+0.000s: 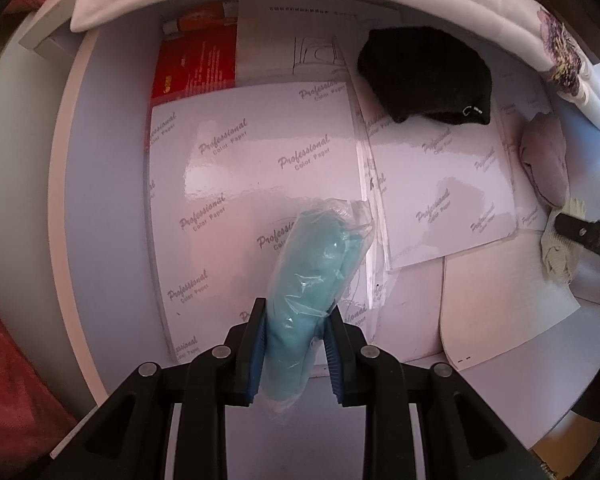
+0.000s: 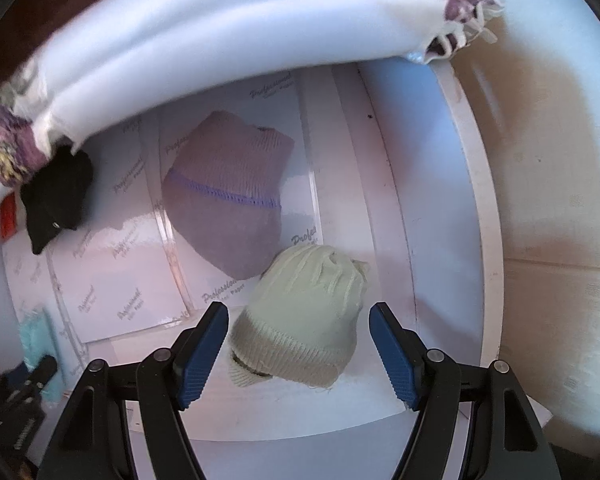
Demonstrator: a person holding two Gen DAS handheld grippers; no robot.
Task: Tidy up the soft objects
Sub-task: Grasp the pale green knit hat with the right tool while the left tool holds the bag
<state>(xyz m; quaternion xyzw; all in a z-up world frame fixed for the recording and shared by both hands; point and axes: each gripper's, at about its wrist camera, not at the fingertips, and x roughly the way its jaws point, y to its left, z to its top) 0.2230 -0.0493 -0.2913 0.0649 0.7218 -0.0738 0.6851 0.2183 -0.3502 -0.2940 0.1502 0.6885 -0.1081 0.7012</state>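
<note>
Low in the left view, our left gripper (image 1: 296,344) is clenched on a teal soft bundle (image 1: 312,280) wrapped in crinkled clear plastic. In the right view, our right gripper (image 2: 300,344) hangs released above a ribbed cream knit hat (image 2: 304,316), lower centre.

Left wrist view: I look straight down, close over glossy paper packs (image 1: 256,152). Right wrist view: same downward aim, close, further right. Shared: black hat (image 1: 428,80), pink hat (image 2: 228,196), cream hat (image 2: 300,316), folded white cloth (image 2: 228,32).
</note>
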